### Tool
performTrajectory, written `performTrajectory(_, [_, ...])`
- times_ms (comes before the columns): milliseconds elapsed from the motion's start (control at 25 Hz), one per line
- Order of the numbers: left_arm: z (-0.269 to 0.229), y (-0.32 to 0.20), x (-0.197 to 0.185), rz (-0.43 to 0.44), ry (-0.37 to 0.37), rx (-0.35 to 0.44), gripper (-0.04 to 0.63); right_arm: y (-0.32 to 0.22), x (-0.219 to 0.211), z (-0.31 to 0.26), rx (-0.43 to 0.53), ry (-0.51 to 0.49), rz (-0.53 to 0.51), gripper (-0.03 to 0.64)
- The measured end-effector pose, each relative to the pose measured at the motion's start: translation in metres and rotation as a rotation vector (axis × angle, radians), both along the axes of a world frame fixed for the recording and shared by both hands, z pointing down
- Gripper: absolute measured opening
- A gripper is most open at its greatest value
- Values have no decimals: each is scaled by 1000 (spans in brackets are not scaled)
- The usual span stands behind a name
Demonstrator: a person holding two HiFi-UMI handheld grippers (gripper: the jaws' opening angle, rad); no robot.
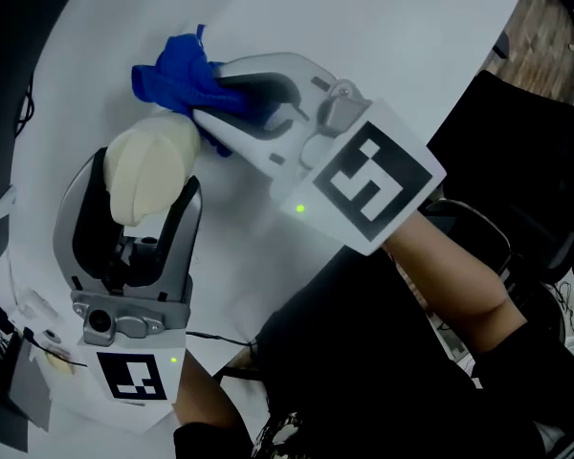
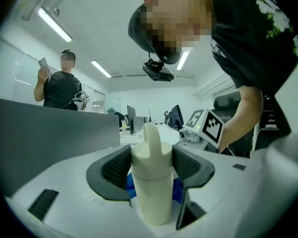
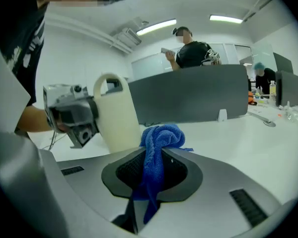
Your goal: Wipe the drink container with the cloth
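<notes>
Head view: left tongs (image 1: pixel 145 191) at 7 o'clock, clamped on the cream drink container (image 1: pixel 153 161), which sits upright on the white worktop (image 1: pixel 383 27). Right tongs (image 1: pixel 210 94) come in from 3 o'clock, gripping the blue cloth (image 1: pixel 172 76). The cloth is at the container's 12 o'clock, just beside it; can't confirm contact.

Left gripper view: container dead centre, both pads pressed on its sides, spout up. Blue cloth shows behind it, low on both sides.

Right gripper view: tongs closed narrow on the cloth, which bunches above the tips. Container at 10 o'clock, close to the bunch.
</notes>
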State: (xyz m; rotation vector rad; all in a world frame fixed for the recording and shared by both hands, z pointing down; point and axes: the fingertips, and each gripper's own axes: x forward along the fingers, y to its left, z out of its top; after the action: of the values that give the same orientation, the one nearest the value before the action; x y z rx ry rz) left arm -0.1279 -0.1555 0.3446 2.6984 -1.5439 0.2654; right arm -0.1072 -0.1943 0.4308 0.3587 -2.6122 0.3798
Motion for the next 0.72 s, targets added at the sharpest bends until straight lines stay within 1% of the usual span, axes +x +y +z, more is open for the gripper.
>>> performTrajectory(80, [0,2,1,7,8,8,253,-2,-2,23,18,58,-26,49])
performTrajectory(200, [-1,2,0,5,16,8,253,0,-3,51,-1,142,-53,49])
performTrajectory(280, [0,0,-5,-35,17,-12,253,2,-5,57,-4,181,-67,49])
performTrajectory(320, [1,0,-8,-77,5,-22,255,3,-6,59,-1,191,-71,49])
performTrajectory(400, [1,2,-9,-194,-38,-31,255,3,-8,59,8,199,-74,50])
performTrajectory(440, [-1,4,-7,-264,-45,-28,276,2,-8,59,14,200,-73,51])
performTrajectory(560, [-5,3,4,-463,-34,-14,308,1,-5,59,21,203,-68,51])
performTrajectory(640, [-5,-4,4,-542,-48,-12,311,0,-3,58,28,205,-61,51])
performTrajectory(720, [-5,-11,-4,-586,-49,-15,310,2,-5,58,44,205,-55,52])
